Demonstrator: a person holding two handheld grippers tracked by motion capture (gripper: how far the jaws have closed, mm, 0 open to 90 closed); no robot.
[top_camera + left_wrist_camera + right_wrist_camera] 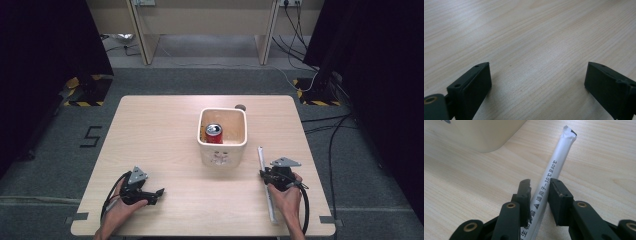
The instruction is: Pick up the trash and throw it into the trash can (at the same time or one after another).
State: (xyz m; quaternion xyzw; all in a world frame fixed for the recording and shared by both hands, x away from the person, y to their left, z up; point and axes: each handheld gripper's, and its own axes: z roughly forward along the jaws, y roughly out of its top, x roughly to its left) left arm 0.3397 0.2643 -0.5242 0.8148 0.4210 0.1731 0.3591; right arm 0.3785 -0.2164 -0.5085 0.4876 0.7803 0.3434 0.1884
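A long white paper-wrapped straw (261,159) lies on the wooden table (165,130) near its right edge, pointing away from me. My right gripper (265,173) sits over its middle. In the right gripper view the jaws stand on either side of the straw (554,162) and the right gripper (540,187) is shut on it, pads against the printed wrapper. My left gripper (159,195) rests at the front left of the table. Its jaws are wide apart in the left gripper view, so the left gripper (537,75) is open over bare wood.
A cream square bin (222,144) stands at the table's middle with a red drink can (214,133) upright inside. The bin's wall (486,135) is just beyond the straw's far end. A small brown disc (240,106) lies behind the bin.
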